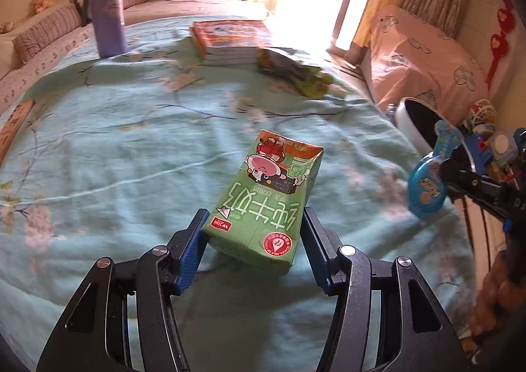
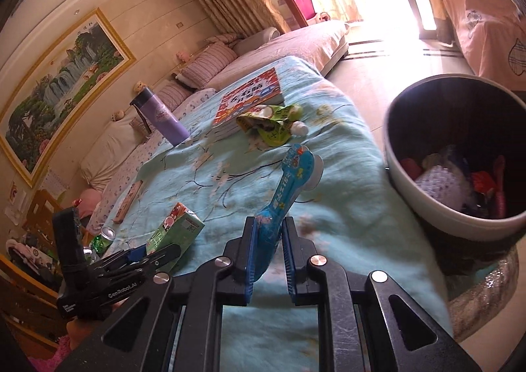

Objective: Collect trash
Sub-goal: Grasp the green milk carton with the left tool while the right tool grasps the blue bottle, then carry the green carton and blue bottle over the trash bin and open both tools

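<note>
A green milk carton (image 1: 263, 204) with a cartoon cow lies tilted over the teal floral tablecloth (image 1: 131, 158). My left gripper (image 1: 254, 219) is shut on it, a blue pad pressing each long side. In the right wrist view the same carton (image 2: 174, 230) sticks out of that gripper at the lower left. My right gripper (image 2: 268, 229) is shut on the lower end of a blue snack pouch (image 2: 282, 188) with a white cap, held upright above the cloth. The pouch (image 1: 425, 188) also shows at the right edge of the left wrist view. The trash bin (image 2: 453, 220) stands right of the table.
A crumpled green wrapper (image 2: 269, 125) and a small white cap (image 2: 299, 129) lie beside a stack of books (image 2: 250, 99). A purple thermos (image 2: 164, 119) stands at the far left. The bin (image 1: 406, 124) holds several bits of trash. A green can (image 2: 103, 239) sits beyond the table's left edge.
</note>
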`<state>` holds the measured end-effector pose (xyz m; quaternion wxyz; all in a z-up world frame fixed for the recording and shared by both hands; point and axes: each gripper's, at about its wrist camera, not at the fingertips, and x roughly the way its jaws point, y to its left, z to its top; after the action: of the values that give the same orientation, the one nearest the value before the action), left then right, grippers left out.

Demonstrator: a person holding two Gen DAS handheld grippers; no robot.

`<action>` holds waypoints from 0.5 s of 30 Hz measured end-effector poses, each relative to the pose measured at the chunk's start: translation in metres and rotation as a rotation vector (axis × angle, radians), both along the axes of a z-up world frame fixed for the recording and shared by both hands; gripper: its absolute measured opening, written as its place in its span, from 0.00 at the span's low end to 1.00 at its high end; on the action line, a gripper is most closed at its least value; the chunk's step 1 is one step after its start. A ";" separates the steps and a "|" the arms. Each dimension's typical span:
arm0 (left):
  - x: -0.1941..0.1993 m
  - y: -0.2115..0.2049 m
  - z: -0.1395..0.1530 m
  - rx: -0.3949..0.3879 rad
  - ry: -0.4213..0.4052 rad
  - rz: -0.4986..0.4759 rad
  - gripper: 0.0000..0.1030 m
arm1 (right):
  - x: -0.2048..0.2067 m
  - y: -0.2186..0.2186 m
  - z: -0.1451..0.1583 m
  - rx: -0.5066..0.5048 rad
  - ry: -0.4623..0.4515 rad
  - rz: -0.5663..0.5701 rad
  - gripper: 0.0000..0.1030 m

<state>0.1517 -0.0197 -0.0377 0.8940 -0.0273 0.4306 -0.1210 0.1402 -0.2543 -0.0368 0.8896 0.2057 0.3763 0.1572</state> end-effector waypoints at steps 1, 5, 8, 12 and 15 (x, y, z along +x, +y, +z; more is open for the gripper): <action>-0.002 -0.006 0.002 -0.007 -0.003 -0.009 0.54 | -0.003 -0.004 -0.001 0.000 0.000 -0.007 0.15; -0.008 -0.036 0.013 -0.029 -0.019 -0.056 0.53 | -0.013 -0.021 -0.001 0.008 -0.004 -0.032 0.15; -0.012 -0.058 0.020 -0.033 -0.035 -0.092 0.53 | -0.022 -0.036 0.000 0.014 -0.011 -0.057 0.15; -0.014 -0.085 0.028 -0.029 -0.045 -0.136 0.53 | -0.033 -0.054 0.004 0.024 -0.030 -0.085 0.15; -0.016 -0.102 0.034 -0.016 -0.061 -0.159 0.53 | -0.038 -0.065 0.009 0.028 -0.047 -0.105 0.15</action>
<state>0.1353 -0.1214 -0.0042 0.8940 0.0034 0.4032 -0.1956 0.1020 -0.3195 -0.0274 0.9023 0.2336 0.3418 0.1204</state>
